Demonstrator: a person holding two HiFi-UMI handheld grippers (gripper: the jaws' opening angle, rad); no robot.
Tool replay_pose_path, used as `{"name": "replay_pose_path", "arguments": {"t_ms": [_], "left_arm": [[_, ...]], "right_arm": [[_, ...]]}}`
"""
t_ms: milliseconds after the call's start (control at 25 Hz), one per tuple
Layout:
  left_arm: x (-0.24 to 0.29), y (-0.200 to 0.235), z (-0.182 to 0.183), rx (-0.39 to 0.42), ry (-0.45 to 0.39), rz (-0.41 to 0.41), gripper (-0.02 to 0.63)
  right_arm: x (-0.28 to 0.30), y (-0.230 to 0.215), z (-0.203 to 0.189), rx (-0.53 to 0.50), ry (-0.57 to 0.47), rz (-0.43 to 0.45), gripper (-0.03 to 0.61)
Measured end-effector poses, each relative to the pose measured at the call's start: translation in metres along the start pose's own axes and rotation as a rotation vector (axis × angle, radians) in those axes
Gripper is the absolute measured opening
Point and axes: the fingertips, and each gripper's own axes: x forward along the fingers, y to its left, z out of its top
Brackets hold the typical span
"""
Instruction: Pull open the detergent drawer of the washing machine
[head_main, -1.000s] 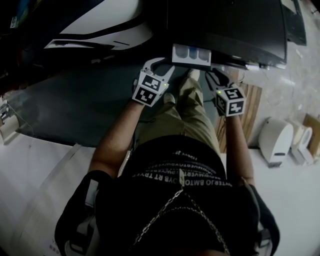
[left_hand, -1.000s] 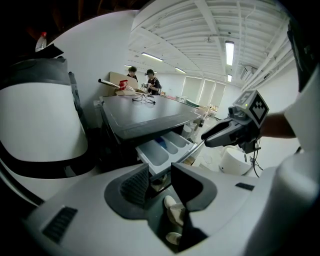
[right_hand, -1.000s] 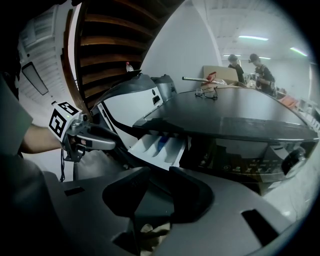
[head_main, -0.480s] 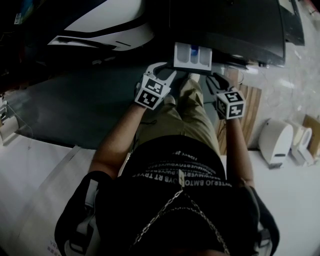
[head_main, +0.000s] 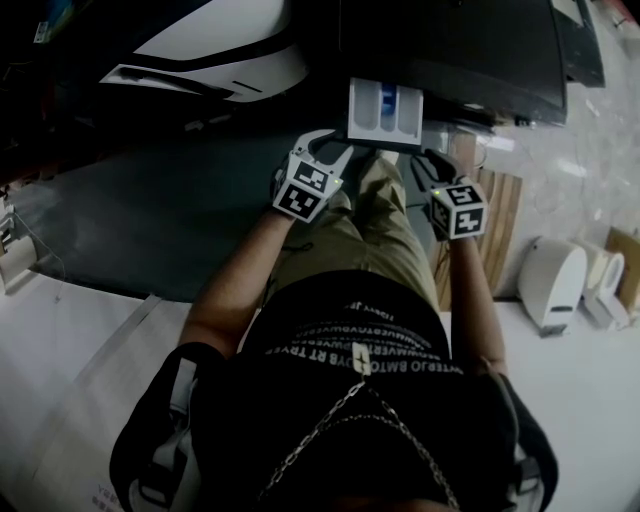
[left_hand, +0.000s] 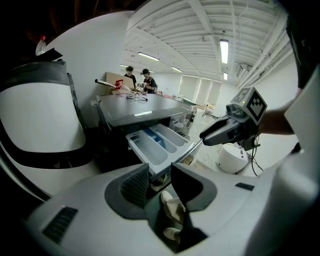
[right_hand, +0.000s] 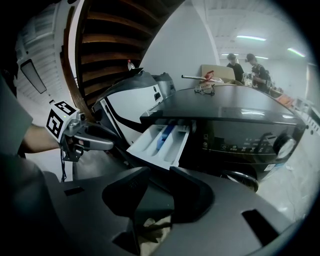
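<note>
Evidently the detergent drawer (head_main: 385, 110) stands well out of the washing machine (head_main: 470, 50) — I judge the pull nearly complete. Both forearms reach forward. The left gripper (left_hand: 160, 170) sits at the drawer's front lip, jaws apart and not clamping it; the right gripper (right_hand: 159, 175) hovers alongside, spread and empty. Next — confirm full travel.

The white plastic detergent drawer (head_main: 385, 112) juts from the black washing machine (head_main: 470, 50), with the left gripper (head_main: 328, 143) and right gripper (head_main: 432, 160) just before it.
</note>
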Motion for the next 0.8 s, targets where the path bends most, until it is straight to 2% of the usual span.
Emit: {"name": "replay_pose_path", "arguments": {"t_ms": [440, 600, 640, 720, 800], "left_arm": [[-0.005, -0.010, -0.005, 0.014, -0.003, 0.015, 0.123], [-0.022, -0.011, -0.001, -0.015, -0.013, 0.026, 0.121], [-0.029, -0.011, 0.004, -0.015, -0.033, 0.031, 0.121], [-0.045, -0.010, 0.016, -0.018, -0.088, 0.046, 0.112], [-0.062, -0.007, 0.029, -0.020, -0.144, 0.073, 0.062]], "right_arm": [[-0.009, 0.001, -0.011, 0.010, 0.025, -0.028, 0.112], [-0.029, -0.003, 0.003, 0.007, -0.026, -0.086, 0.112], [-0.037, -0.005, 0.010, -0.002, -0.050, -0.106, 0.097], [-0.053, -0.008, 0.027, -0.024, -0.102, -0.142, 0.023], [-0.069, -0.007, 0.046, -0.044, -0.161, -0.161, 0.005]]}}
